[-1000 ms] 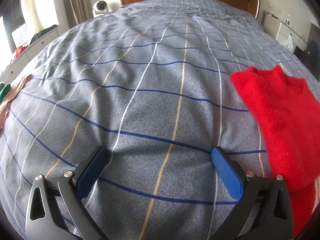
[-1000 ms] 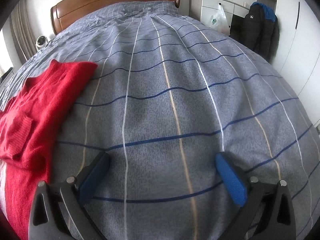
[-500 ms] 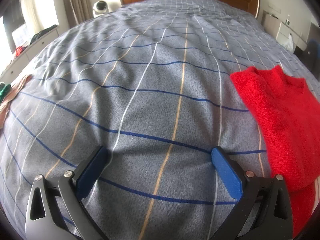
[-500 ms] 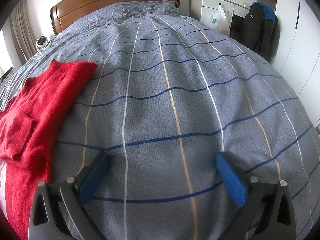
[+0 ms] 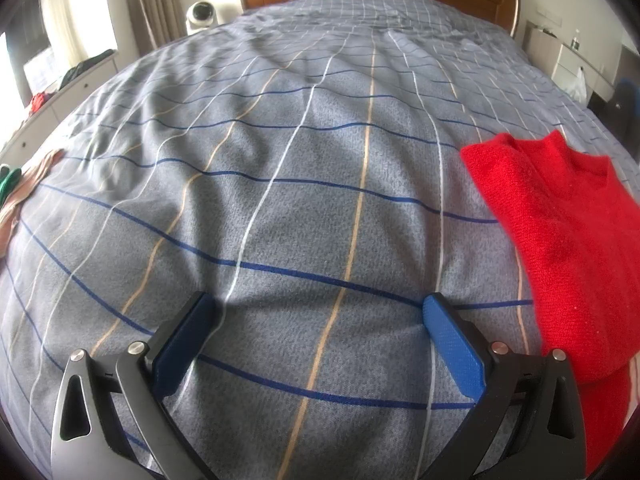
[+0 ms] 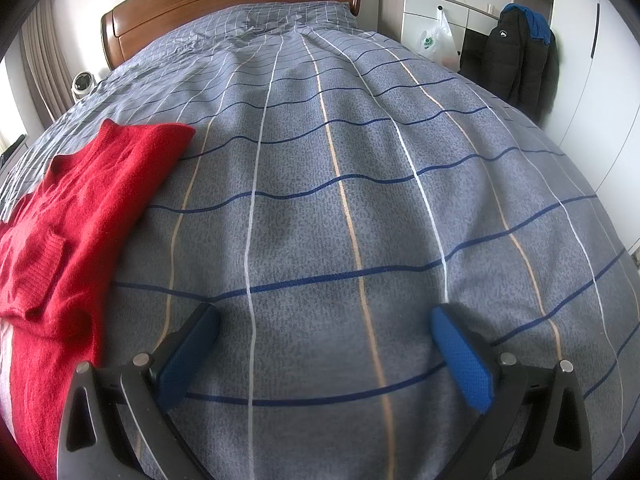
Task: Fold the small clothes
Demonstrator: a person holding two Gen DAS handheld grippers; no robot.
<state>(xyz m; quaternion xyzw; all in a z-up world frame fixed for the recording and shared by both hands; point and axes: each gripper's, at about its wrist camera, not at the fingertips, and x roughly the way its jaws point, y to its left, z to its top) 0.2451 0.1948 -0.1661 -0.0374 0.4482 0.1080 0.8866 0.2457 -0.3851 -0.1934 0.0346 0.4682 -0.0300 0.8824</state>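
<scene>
A red knit sweater (image 5: 568, 240) lies on the grey checked bedspread (image 5: 300, 184), folded lengthwise, at the right edge of the left wrist view. In the right wrist view the same red sweater (image 6: 76, 216) fills the left side, one cuffed sleeve laid across its body. My left gripper (image 5: 320, 312) hovers open over bare bedspread, left of the sweater, nothing between its blue pads. My right gripper (image 6: 324, 324) is open too, over the bedspread (image 6: 360, 200) to the sweater's right, holding nothing.
A wooden headboard (image 6: 232, 4) closes the far end of the bed. A white cabinet with a plastic bag (image 6: 436, 40) and a hanging black jacket (image 6: 516, 60) stand at the right. Other clothes (image 5: 24, 192) lie at the bed's left edge. A small white fan (image 5: 202, 14) sits far left.
</scene>
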